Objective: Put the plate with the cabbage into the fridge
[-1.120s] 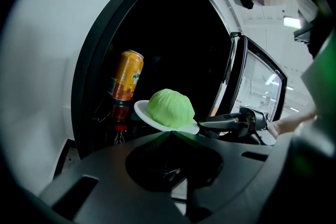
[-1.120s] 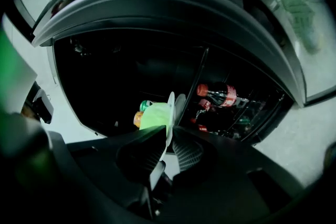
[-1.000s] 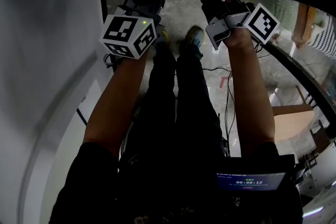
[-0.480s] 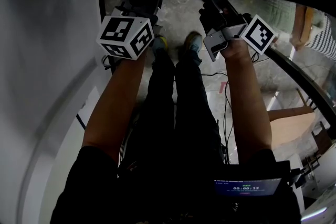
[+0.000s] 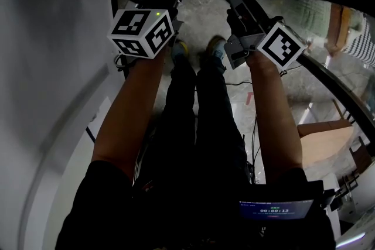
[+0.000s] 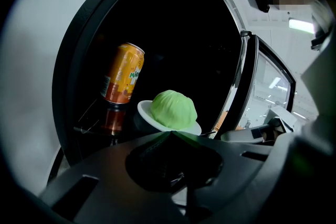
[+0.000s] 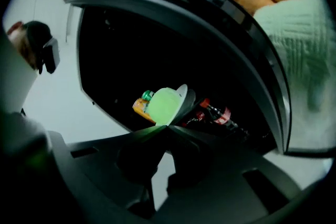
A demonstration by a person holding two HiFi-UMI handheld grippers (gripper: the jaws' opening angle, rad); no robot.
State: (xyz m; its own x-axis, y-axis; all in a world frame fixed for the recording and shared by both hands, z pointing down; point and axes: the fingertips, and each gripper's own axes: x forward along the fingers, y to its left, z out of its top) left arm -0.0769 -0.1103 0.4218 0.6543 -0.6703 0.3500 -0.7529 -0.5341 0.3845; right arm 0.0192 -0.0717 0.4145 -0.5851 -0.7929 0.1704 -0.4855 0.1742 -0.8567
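Plate (image 6: 144, 112) with cabbage (image 6: 173, 108) is gripped from two sides. Left gripper (image 6: 170, 132) jaws are closed on the rim at the person's left. Right gripper (image 7: 168, 126) jaws are closed on the rim at the other side. The two-point hold is presumably used so the plate is kept level; the cabbage sits loose on a shallow dish and could be rolled off by any tilt.

Plate position: held in the air at the mouth of the fridge (image 6: 184, 34), in front of the dark cavity, not yet set down. In the head view it is seen at the top edge, out ahead of both forearms.

Inside, an orange can (image 6: 122, 73) is stood upright at the left. A red-labelled bottle (image 7: 220, 113) is seen further right; its orientation can't be told. Fridge door (image 6: 251, 86) is swung open at the right.

Judgement: carry mostly done, insertion pending. A free patch beside the can is needed, and contact with the can is the main risk. Release should be held off until the plate is fully supported.
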